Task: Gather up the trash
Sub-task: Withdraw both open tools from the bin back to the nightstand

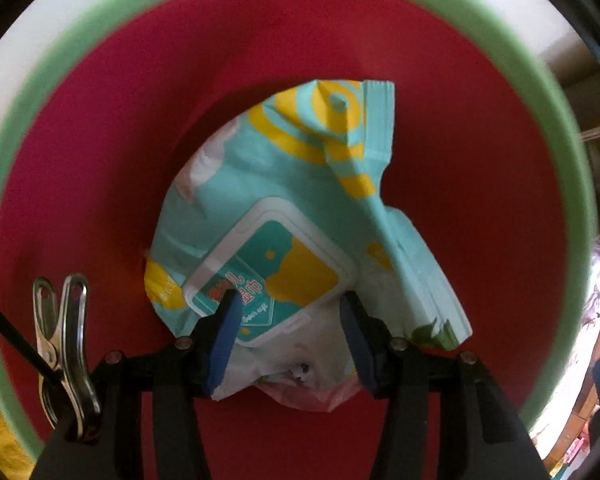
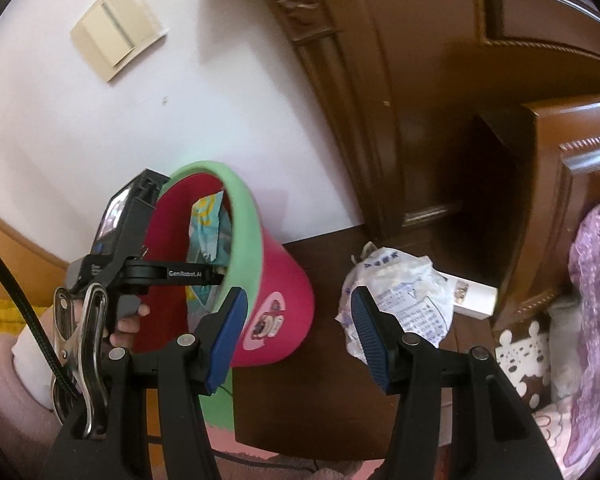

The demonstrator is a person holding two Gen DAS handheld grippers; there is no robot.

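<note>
Wet-wipes pack (image 1: 284, 216), teal and yellow, sits low centre of the left wrist view, down inside the red bin (image 1: 100, 120) with the green rim. Your left gripper (image 1: 290, 320) holds it: fingers (image 1: 226, 340) pressed against the pack's white lid end. Step in hand, by my reading: the drop. Next move calls for letting the pack go and lifting clear of the rim. Your right gripper (image 2: 298, 332) is spread wide, nothing between its fingers; the crumpled white bag (image 2: 404, 296) on the desk (image 2: 324, 252), right of centre, looks next.
</note>
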